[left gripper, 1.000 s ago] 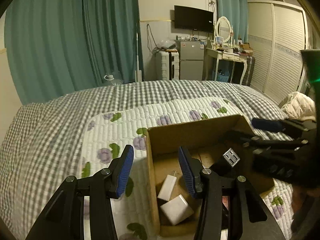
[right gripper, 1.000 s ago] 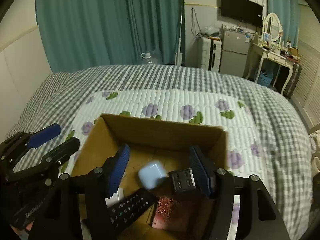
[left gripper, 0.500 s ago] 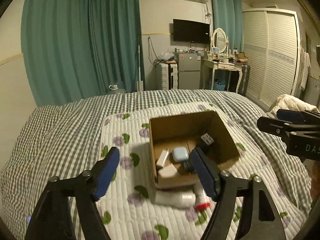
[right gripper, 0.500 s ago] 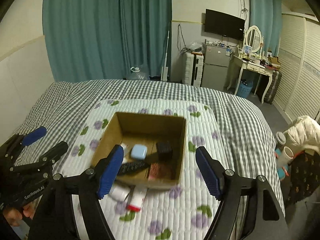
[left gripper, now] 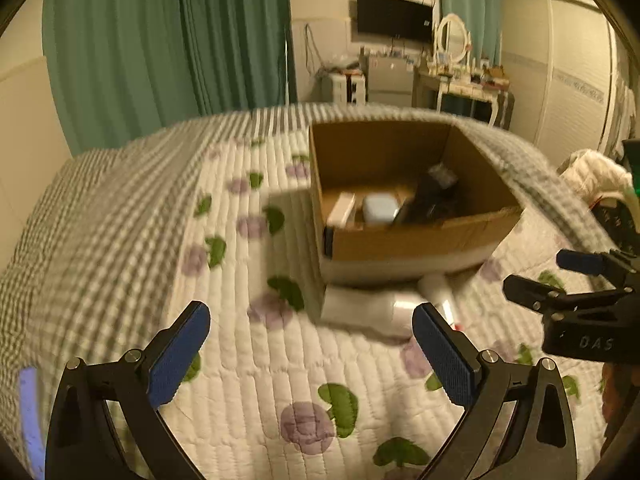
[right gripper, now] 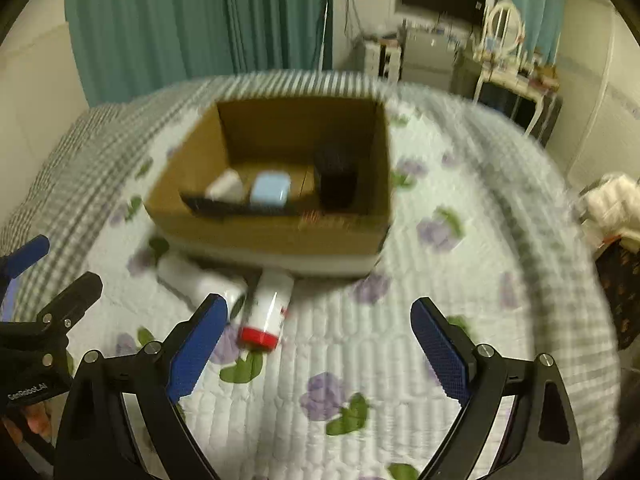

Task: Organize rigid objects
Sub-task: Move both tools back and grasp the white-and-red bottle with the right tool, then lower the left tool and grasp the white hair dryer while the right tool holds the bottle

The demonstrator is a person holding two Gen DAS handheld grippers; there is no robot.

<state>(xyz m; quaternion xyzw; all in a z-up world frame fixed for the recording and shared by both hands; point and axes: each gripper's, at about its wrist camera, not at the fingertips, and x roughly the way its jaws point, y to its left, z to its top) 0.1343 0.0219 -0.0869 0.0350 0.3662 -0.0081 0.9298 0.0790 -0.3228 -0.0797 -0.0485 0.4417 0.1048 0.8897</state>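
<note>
Cardboard box point(right gripper: 280, 236) mid-frame on floral quilt point(right gripper: 360, 340) — pale blue case point(right gripper: 270, 193) inside; red-capped bottle point(right gripper: 268, 304) and white bottle point(right gripper: 192, 280) lie just below it; left gripper point(left gripper: 310, 354), right gripper point(right gripper: 320, 346) — jaws apart, empty.

quilted bed point(right gripper: 400, 344): cardboard box point(right gripper: 280, 236), two bottles point(right gripper: 268, 304)

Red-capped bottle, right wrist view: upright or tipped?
Tipped. The red-capped bottle lies on its side on the quilt, cap toward the camera, just outside the cardboard box.
</note>
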